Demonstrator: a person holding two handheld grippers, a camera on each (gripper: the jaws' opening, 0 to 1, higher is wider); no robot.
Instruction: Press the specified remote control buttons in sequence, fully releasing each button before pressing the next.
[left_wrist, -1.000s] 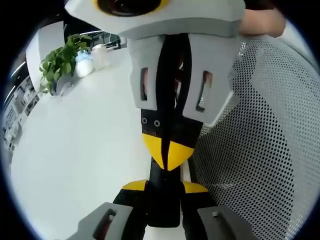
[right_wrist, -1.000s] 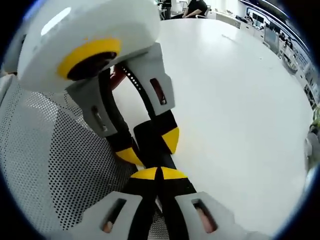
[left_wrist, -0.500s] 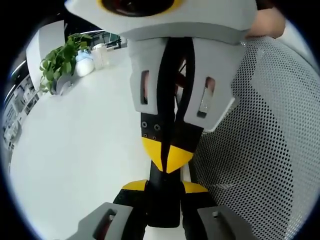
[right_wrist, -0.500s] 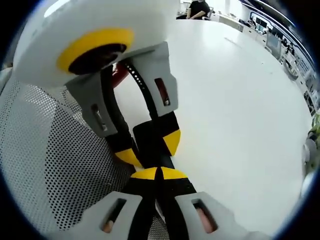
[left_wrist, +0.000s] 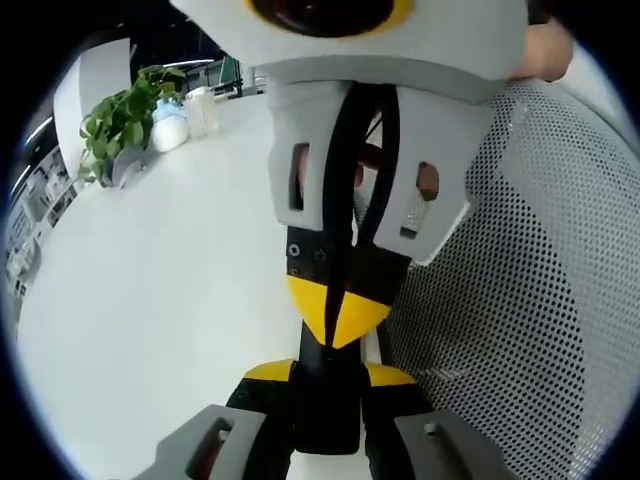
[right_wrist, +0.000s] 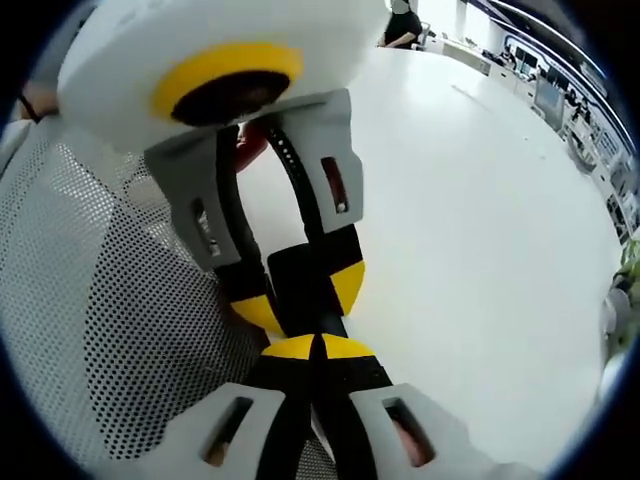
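A black remote control (left_wrist: 325, 415) stands edge-on between the yellow tips of my left gripper (left_wrist: 328, 375), which is shut on it. My right gripper (left_wrist: 337, 312) comes down from the top of the left gripper view with its jaws together. Its yellow tip rests on the remote's upper end. In the right gripper view my right gripper (right_wrist: 318, 348) is shut at the bottom. Its tip meets the remote (right_wrist: 305, 272), which is held by the left gripper (right_wrist: 303, 297) reaching in from the upper left. The remote's buttons are hidden.
Both grippers hover over a white table (left_wrist: 150, 300). A white perforated mesh surface (left_wrist: 520, 300) curves close beside them. A potted plant (left_wrist: 120, 125) and a white bottle (left_wrist: 170, 130) stand at the table's far edge. A hand (left_wrist: 545, 50) grips the right gripper.
The right gripper's body sits a little lower and closer in the left gripper view. Its tip stays on the remote, and the left gripper's hold is unchanged.
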